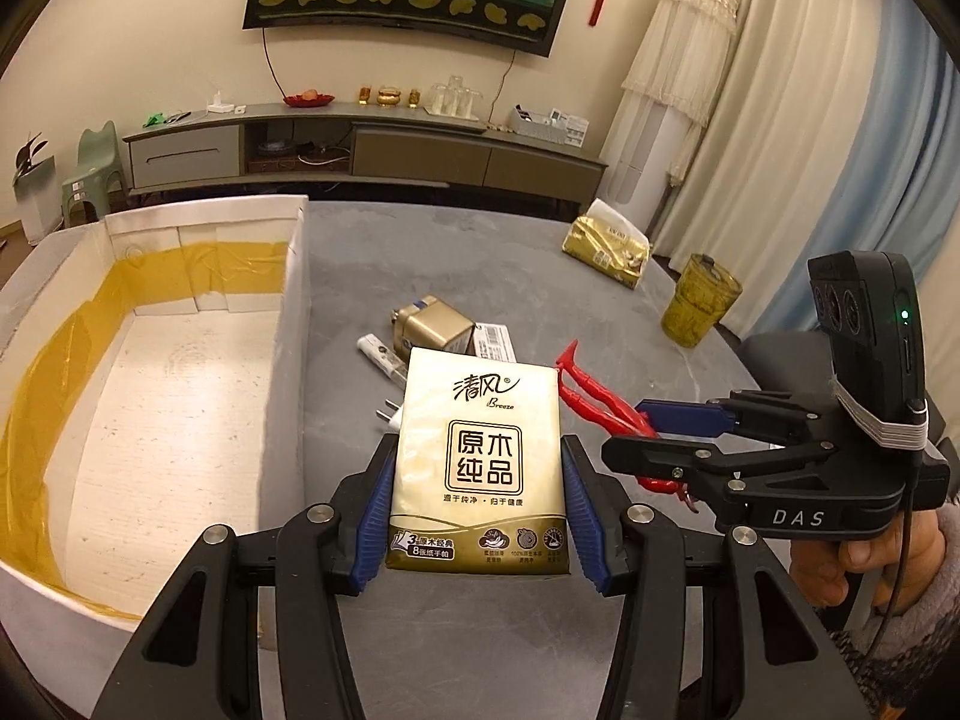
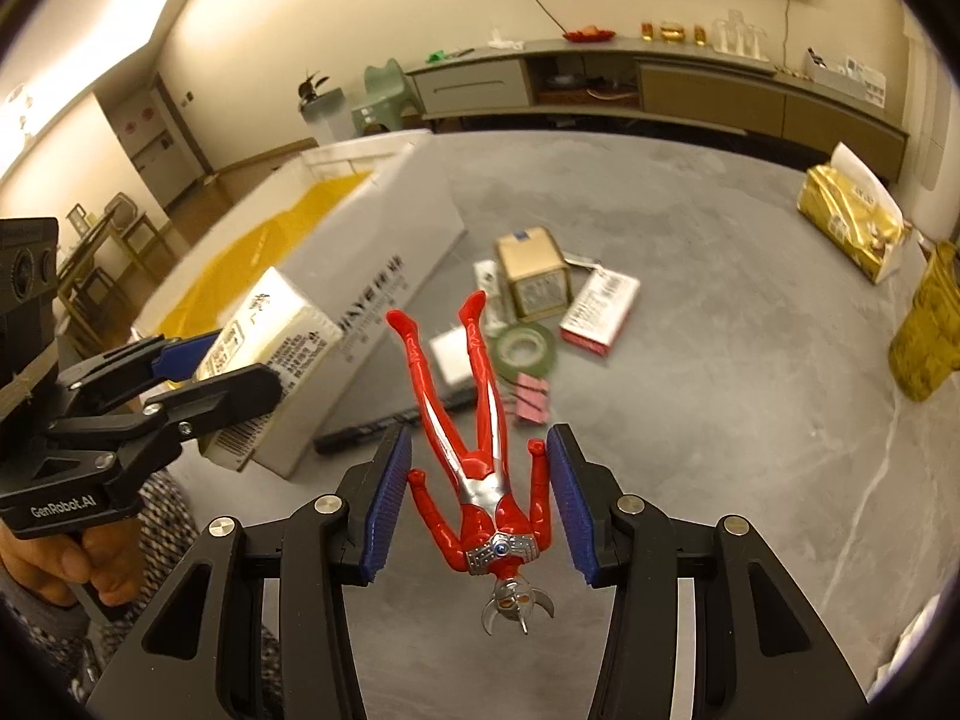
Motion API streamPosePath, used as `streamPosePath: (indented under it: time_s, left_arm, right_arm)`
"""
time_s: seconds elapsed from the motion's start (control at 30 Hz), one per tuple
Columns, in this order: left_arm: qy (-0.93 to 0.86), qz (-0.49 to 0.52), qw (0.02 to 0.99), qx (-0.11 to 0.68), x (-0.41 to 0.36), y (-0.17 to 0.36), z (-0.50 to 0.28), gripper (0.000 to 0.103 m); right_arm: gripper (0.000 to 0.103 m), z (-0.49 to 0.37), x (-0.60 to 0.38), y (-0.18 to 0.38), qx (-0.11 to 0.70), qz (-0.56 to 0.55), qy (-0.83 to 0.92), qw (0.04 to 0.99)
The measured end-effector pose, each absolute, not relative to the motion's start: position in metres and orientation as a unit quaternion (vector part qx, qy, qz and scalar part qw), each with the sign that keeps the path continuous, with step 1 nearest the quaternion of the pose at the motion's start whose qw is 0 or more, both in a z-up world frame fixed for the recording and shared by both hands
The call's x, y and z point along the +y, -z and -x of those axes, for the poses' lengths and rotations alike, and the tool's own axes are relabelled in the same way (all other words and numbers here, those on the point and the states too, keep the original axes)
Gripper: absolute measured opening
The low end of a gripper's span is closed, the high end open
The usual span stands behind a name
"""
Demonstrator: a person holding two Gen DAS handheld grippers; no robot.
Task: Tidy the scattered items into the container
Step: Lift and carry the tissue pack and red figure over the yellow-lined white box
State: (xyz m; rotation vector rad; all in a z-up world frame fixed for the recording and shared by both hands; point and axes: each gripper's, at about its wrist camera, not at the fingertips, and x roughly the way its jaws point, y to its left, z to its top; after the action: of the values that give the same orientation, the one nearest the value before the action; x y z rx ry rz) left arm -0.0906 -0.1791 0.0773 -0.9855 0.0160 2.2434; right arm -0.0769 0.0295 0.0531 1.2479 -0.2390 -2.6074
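The left gripper has its blue pads squeezed on a tissue pack. The right gripper sits at its 3 o'clock, pads around a red toy figure, not quite touching.

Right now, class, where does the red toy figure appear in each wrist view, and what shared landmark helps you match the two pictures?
Left wrist view: red toy figure right of centre, partly hidden behind the right hand-held gripper.
Right wrist view: figure at lower centre, between the blue pads.
Shared landmark: the white container with yellow lining.
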Motion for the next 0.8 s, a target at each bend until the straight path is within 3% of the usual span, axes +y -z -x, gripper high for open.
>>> streamPosePath:
  time_s: [0.8]
  left_arm:
    - [-0.873, 0.353, 0.33, -0.062, -0.257, -0.107, 0.105, 0.052]
  right_arm:
    - [0.049, 0.092, -0.041, -0.098, -0.043, -0.407, 0.901, 0.146]
